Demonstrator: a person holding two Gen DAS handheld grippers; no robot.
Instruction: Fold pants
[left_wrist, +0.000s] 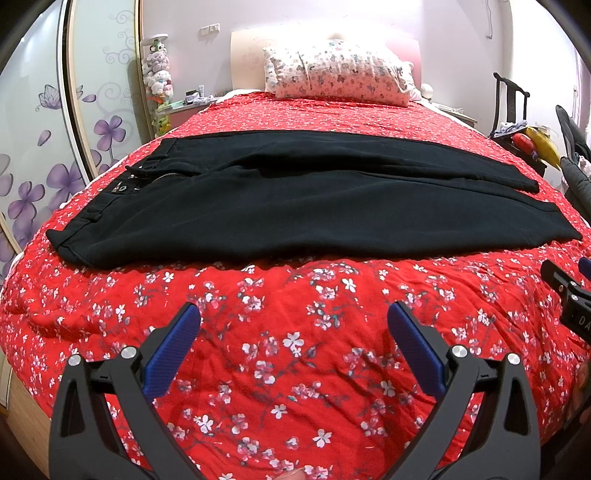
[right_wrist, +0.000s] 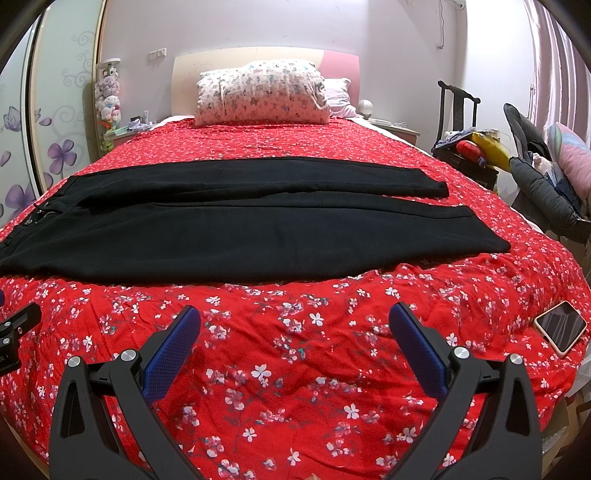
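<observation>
Black pants (left_wrist: 295, 199) lie flat across the red floral bedspread (left_wrist: 295, 369), waistband at the left, both legs running to the right. They also show in the right wrist view (right_wrist: 258, 232). My left gripper (left_wrist: 293, 321) is open and empty, hovering over the bedspread in front of the pants. My right gripper (right_wrist: 294, 323) is open and empty, also short of the pants' near edge. Part of the right gripper shows at the right edge of the left wrist view (left_wrist: 569, 291).
A patterned pillow (right_wrist: 262, 94) lies at the headboard. A phone (right_wrist: 561, 326) lies on the bedspread at the right. A chair with clothes and toys (right_wrist: 469, 144) stands right of the bed. A wardrobe with flower decals (left_wrist: 44, 147) stands left.
</observation>
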